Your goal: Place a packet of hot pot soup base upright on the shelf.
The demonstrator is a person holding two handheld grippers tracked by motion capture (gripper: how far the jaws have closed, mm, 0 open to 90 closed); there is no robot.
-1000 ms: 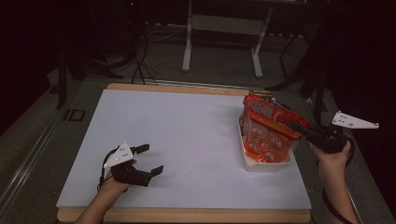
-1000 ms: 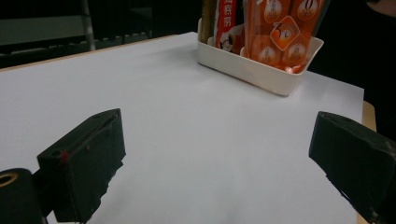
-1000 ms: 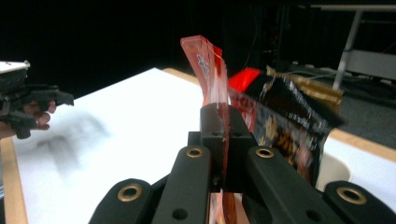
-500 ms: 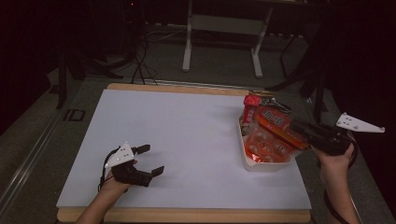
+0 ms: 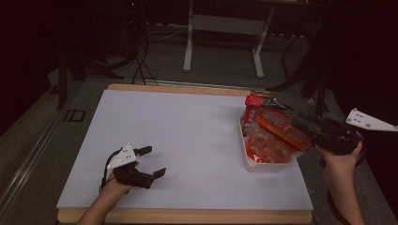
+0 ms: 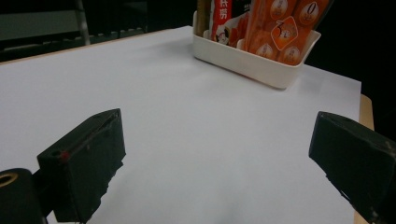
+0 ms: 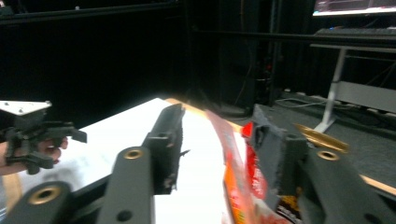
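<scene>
An orange snack packet lay tilted on top of the other packets in a white tray near the right edge of the white table. In the right gripper view its edge stood between the two black jaws, which had just been opening and no longer pressed on it. The right gripper hung over the tray's right side, jaws apart, the hand behind it. A red packet stood at the tray's far end. Well apart, near the table's front left, the left gripper rested with its jaws wide apart around nothing.
</scene>
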